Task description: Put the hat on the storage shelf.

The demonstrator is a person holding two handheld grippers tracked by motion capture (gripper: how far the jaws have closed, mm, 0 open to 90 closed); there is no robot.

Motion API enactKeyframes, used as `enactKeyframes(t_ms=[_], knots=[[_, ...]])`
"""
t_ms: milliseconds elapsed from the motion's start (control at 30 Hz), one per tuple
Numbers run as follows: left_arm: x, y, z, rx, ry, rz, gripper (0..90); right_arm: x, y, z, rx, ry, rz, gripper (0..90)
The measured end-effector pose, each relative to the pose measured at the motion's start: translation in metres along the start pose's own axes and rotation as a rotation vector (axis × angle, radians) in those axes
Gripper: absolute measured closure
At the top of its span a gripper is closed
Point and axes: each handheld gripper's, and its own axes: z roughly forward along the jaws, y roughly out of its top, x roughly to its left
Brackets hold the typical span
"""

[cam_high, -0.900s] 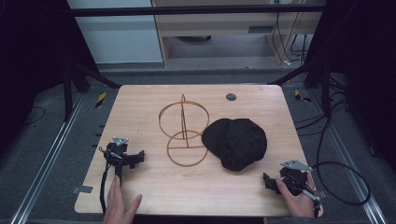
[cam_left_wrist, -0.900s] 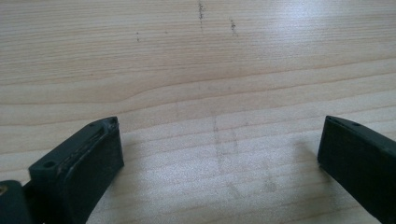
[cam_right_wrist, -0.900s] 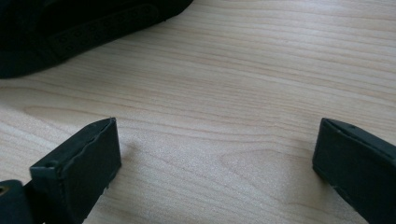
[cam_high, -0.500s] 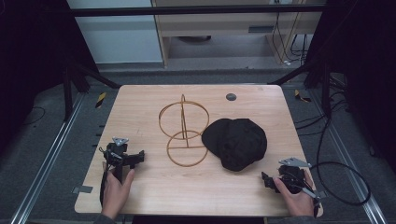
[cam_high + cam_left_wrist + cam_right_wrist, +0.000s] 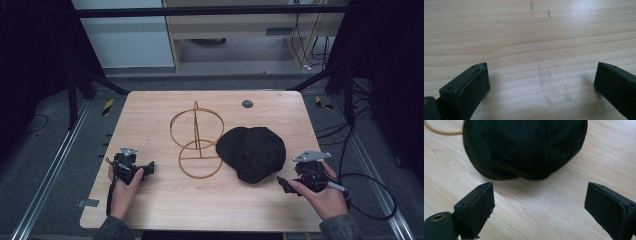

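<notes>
Step in hand: I judge this the approach; my right tool (image 5: 285, 183) sits low at the near right of the table (image 5: 150, 210), aimed at the black cap (image 5: 252, 152), nothing taken up.
Right tool: released, jaws spread wide with bare wood between them; in the right gripper view the black cap (image 5: 524, 147) lies just ahead of the tips, apart from them.
Left tool: my left tool (image 5: 147, 167) is released too, jaws wide over bare table (image 5: 529, 37), well apart from the cap.
Cap's place: flat on the table, right of centre, its left edge touching or just beside the base ring of the wire hat stand (image 5: 197, 142); I cannot tell which.
Next move: I reckon I must ease the right tool forward, low, to catch the cap's near edge.
Room: open wood to the right and near side of the cap; the table's right edge is near my right hand (image 5: 325, 197), and the stand crowds the left.
Far side: a small dark disc (image 5: 247, 104) lies well clear.
</notes>
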Motion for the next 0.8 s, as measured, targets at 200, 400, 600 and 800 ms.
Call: enactKeyframes(t_ms=[200,400,600,800], knots=[[0.000,0.000,0.001,0.000,0.001,-0.001,0.0,0.001,0.032,-0.007,0.008,0.047,-0.051,10.5],[-0.001,0.000,0.000,-0.001,0.004,-0.003,0.0,0.000,0.059,-0.002,0.035,0.070,-0.086,8.2],[-0.002,0.000,0.000,-0.001,0.004,-0.002,0.0,-0.003,0.080,0.013,0.061,0.101,-0.084,8.6],[-0.002,0.000,0.000,0.001,0.003,0.002,0.0,-0.004,0.093,0.033,0.094,0.116,-0.049,8.9]])
